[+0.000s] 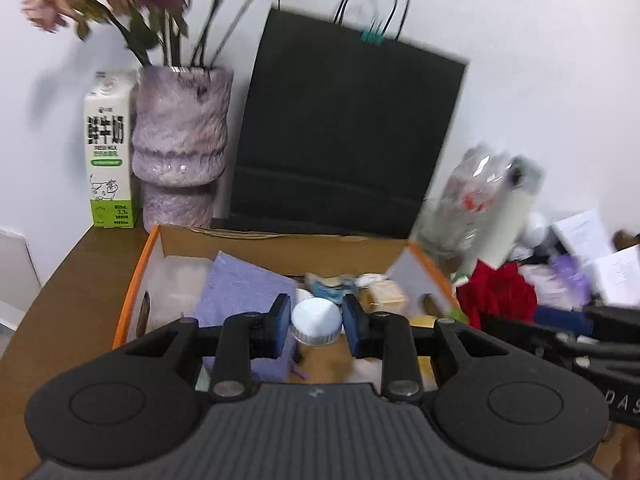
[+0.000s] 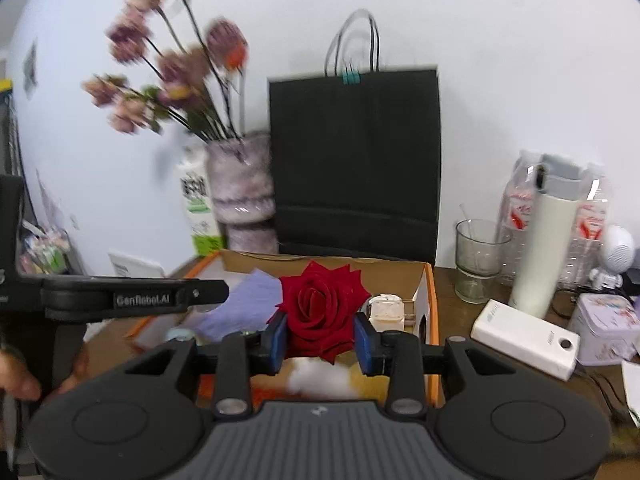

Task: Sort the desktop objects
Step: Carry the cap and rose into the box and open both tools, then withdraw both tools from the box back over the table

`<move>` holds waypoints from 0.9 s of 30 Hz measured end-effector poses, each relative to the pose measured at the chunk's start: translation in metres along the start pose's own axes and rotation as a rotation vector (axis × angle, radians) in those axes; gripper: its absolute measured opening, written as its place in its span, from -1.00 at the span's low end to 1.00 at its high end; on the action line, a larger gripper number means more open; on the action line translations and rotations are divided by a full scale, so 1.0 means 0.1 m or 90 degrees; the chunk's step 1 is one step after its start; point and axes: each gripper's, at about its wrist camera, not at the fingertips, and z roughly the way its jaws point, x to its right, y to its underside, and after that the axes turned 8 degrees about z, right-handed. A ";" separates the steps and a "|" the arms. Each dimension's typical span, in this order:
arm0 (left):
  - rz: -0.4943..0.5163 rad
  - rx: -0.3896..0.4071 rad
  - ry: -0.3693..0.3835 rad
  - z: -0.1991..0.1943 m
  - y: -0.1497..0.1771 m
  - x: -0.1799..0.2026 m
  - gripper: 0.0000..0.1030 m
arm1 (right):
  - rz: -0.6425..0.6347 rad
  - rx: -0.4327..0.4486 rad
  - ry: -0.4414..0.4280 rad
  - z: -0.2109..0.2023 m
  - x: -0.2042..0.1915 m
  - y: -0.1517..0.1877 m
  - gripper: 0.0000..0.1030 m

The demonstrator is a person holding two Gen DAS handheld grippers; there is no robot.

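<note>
The right tool (image 2: 321,338) is pinching a red rose (image 2: 322,312) by its bloom, both blue pads pressed against the petals, and holds it above the near side of an open cardboard box (image 2: 428,300) with orange edges that sits toward the back of the surface, in front of a black paper bag (image 2: 354,160). The left tool (image 1: 316,324) hangs over the same box with its fingers spread; a white jar lid (image 1: 316,320) shows between them, but it appears to lie below in the box, not gripped. Already in the box are a purple cloth (image 1: 240,292), a clear plastic container (image 1: 176,288) and several small items too blurred to name. Judgement: the step in hand is depositing the rose into the box. The next move calls for lowering the bloom into a free spot, likely the right half, then easing the pads apart gently so petals are not crushed or dragged out. Loose items remain on the right side of the surface: a white power bank (image 2: 524,336), a glass (image 2: 478,260) and a white flask (image 2: 546,248).
</note>
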 end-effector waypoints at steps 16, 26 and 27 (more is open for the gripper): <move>0.060 -0.107 -0.005 1.01 0.06 -0.13 0.52 | -0.003 -0.228 0.055 1.62 0.01 0.24 -0.29; 0.074 -0.073 0.004 0.78 -0.03 -0.21 0.88 | 0.085 -0.258 0.024 1.45 0.09 0.08 0.10; 0.067 -0.064 0.006 0.70 -0.06 -0.23 0.93 | 0.092 -0.249 0.022 1.40 0.09 0.04 0.23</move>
